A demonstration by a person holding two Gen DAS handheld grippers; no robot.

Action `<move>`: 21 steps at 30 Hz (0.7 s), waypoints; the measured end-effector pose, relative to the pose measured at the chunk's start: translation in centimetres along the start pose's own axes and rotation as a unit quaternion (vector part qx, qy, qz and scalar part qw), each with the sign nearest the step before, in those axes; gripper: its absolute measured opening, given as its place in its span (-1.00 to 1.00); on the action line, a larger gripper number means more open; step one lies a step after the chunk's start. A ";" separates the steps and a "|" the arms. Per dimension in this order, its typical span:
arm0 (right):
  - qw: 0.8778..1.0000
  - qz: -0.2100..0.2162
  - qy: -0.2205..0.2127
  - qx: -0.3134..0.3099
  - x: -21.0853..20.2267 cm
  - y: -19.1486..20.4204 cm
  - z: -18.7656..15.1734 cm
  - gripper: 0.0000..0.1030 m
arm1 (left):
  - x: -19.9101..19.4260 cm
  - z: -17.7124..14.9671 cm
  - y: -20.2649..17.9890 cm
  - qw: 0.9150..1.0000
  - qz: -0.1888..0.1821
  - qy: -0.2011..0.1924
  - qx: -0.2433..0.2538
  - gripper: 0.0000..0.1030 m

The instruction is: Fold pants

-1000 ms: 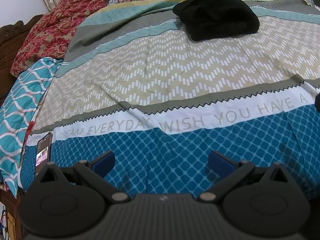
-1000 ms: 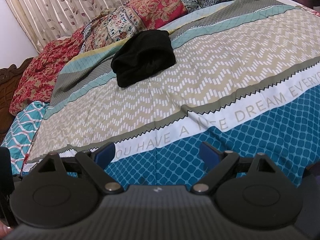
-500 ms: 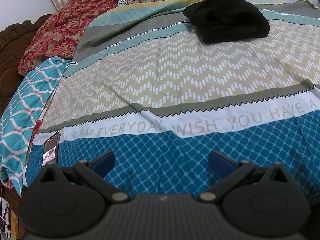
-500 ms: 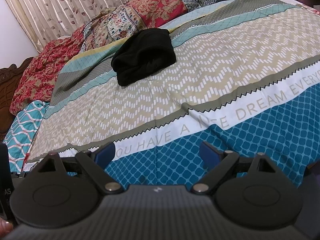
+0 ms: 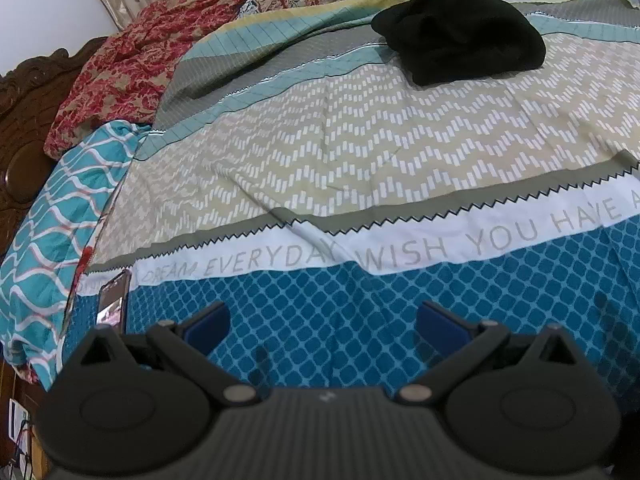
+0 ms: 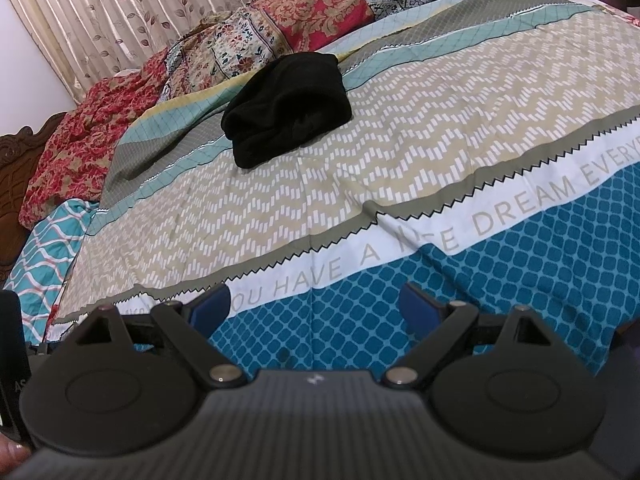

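Note:
The black pants (image 5: 460, 36) lie in a folded heap on the far part of the patterned bedspread (image 5: 360, 152); they also show in the right wrist view (image 6: 288, 108). My left gripper (image 5: 324, 324) is open and empty, low over the blue near band of the bedspread, far from the pants. My right gripper (image 6: 316, 306) is open and empty, also over the near blue band (image 6: 360, 312), well short of the pants.
A phone (image 5: 114, 300) lies on the bedspread near the left edge. A teal wavy-pattern cloth (image 5: 52, 216) and a red floral blanket (image 5: 128, 72) lie at the left. Pillows (image 6: 312, 16) and a curtain (image 6: 120, 12) stand behind. A carved wooden headboard (image 5: 24, 120) is at far left.
The left wrist view has shifted so the pants and bedspread sit slightly further right and lower. The right view is almost unchanged. Both grippers stay open.

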State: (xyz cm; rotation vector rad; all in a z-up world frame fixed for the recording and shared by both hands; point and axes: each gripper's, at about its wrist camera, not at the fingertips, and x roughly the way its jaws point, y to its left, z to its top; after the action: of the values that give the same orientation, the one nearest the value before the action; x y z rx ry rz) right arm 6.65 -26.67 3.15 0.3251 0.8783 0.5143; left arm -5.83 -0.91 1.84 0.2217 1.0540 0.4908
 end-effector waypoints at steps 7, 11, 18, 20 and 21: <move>1.000 0.000 0.001 0.000 0.0 0.0 0.0 0.80 | 0.1 0.0 0.1 1.000 0.005 -0.003 0.003 1.00; 1.000 0.000 0.000 0.000 0.0 0.0 0.0 0.80 | 0.1 0.0 0.1 1.000 0.005 -0.003 0.003 1.00; 1.000 0.000 0.000 0.000 0.0 0.0 0.0 0.80 | 0.1 -0.1 -0.1 1.000 0.005 -0.004 0.006 1.00; 1.000 0.000 0.000 0.000 0.0 0.0 0.0 0.80 | 0.1 -0.1 -0.1 1.000 0.005 -0.004 0.007 1.00; 1.000 0.000 0.000 0.000 0.0 0.0 0.0 0.80 | 0.1 -0.1 -0.1 1.000 0.005 -0.004 0.006 1.00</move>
State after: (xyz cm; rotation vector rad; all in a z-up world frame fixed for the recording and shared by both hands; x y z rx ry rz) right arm 6.66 -26.69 3.17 0.3252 0.8781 0.5144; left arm -5.85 -0.95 1.63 0.2390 1.0489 0.4914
